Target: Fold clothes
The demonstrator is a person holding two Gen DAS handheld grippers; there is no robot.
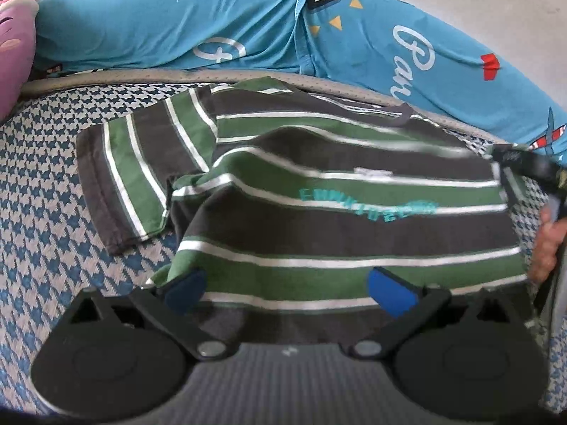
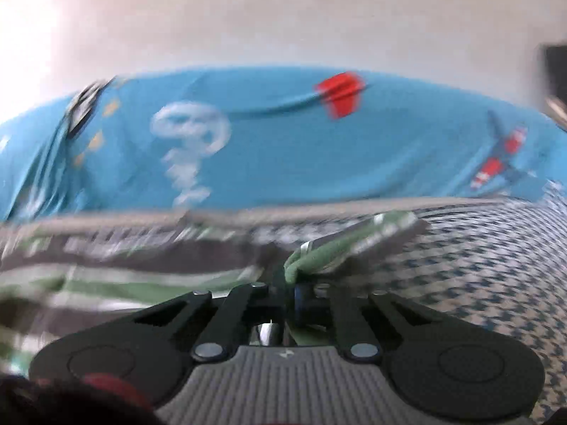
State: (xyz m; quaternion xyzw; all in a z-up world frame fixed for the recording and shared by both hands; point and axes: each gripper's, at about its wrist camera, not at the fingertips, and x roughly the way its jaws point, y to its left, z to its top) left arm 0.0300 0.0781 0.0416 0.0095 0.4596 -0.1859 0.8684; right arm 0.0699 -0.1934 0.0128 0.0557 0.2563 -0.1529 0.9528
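Two grippers work on one striped T-shirt (image 1: 319,191) that lies on a blue-and-white houndstooth cover (image 1: 46,212). The shirt carries broad bands of dark grey and green, each pair split by a thin white line, and a row of teal letters, too blurred to read, runs across the chest just below a small white patch. Its dark collar sits at the far edge, close to the grey piped rim of the cover. One short sleeve lies spread flat to the left, its hem dark grey, while the body beside it is rumpled and partly lifted, with a fold rising along the left side.

In the left wrist view the left gripper (image 1: 287,288) stands with its blue-padded fingers (image 1: 389,292) wide apart, the near hem of the shirt lying between and just beyond them; nothing is clamped there. At the right edge of that view the right gripper reaches in at the shirt's far side, with a hand (image 1: 547,244) behind it.

In the right wrist view, which is heavily blurred, the right gripper (image 2: 288,285) has its fingers pressed together on a bunched green fold of the shirt.

Behind the shirt lies a bright blue printed bedding (image 1: 177,24) with white script and a star, and a pink cushion (image 1: 14,56) sits at the far left.
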